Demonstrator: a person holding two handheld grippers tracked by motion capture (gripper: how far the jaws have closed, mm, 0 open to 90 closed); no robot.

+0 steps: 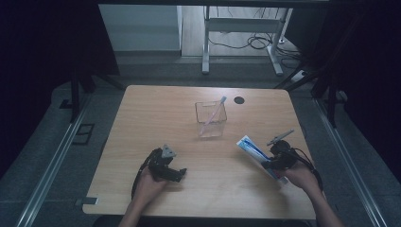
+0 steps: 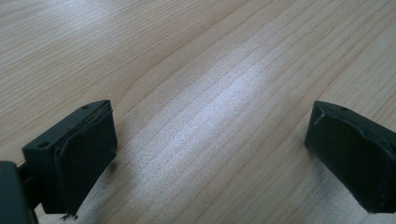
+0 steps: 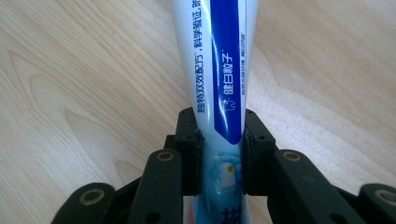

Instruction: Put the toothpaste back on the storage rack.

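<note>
The right gripper (image 1: 275, 158) has its jaws clenched on a white and blue toothpaste tube (image 3: 219, 70), and in the right gripper view the pads pinch the tube from both flat sides near one end, so that the tube's long axis runs straight out along the line of the jaws and away from the hand. In the high view the toothpaste tube (image 1: 251, 150) sits at the right part of the table (image 1: 156, 113), its free end slanting up and to the left from the grip, which is roughly toward the clear plastic container (image 1: 211, 119) standing near the middle of the table. That container is upright with its mouth on top, and a thin pale toothbrush (image 1: 216, 109) leans inside it. The relation that the coming move seems to turn on is this: the container lies ahead and to the left of the held tube, well apart from it, and the tube is angled low rather than upright, so it would likely have to be carried over and tipped more steeply to go in. The right hand is clearly the nearer one to act. The left gripper (image 1: 166, 166) rests on the table at the lower left, its jaws (image 2: 210, 154) spread wide with only bare wood between them, grasping nothing.
</note>
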